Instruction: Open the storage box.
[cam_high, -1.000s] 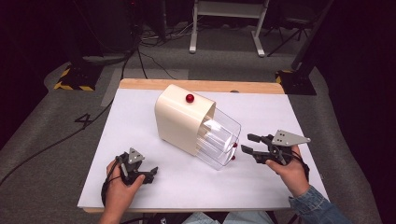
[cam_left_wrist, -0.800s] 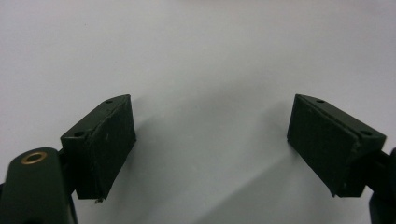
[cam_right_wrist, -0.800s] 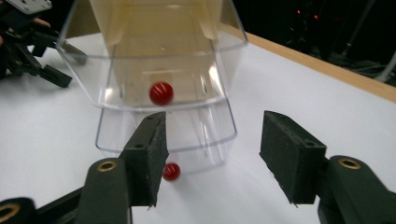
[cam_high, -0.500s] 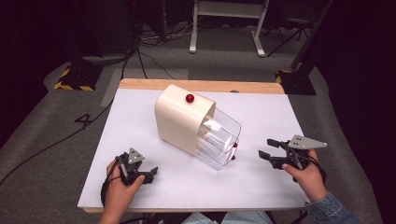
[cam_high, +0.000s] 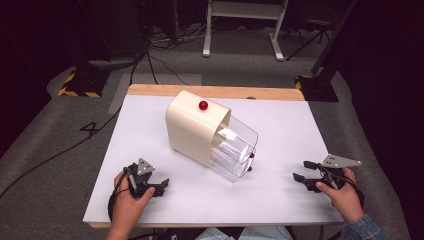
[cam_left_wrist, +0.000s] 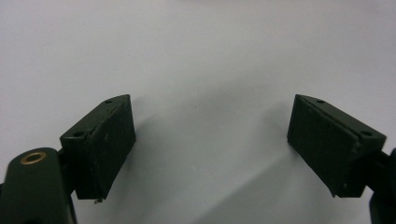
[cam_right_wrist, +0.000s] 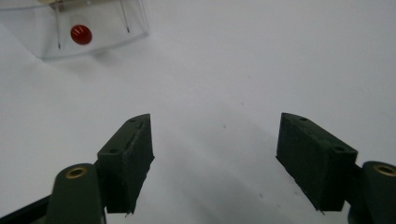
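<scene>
A cream box (cam_high: 196, 127) with a red knob (cam_high: 203, 105) on top stands mid-table, a clear plastic drawer (cam_high: 235, 147) sticking out of its front toward the right. Small red knobs (cam_high: 250, 155) sit on the drawer's front, one of them seen as a red knob (cam_right_wrist: 81, 34) in the right gripper view. My left gripper (cam_high: 160, 185) rests open near the table's front left, nothing between its jaws (cam_left_wrist: 212, 140). My right gripper (cam_high: 303, 171) is open at the front right, well apart from the drawer, with bare white table between its jaws (cam_right_wrist: 215, 154).
The white table (cam_high: 280, 125) has a wooden far edge (cam_high: 215, 91). Beyond it are grey carpet, cables (cam_high: 150, 55), a yellow-black striped base (cam_high: 77, 90) and a white stand's legs (cam_high: 242, 30).
My right gripper has drawn back from the drawer's front to the table's front right. The left gripper has stayed put.
</scene>
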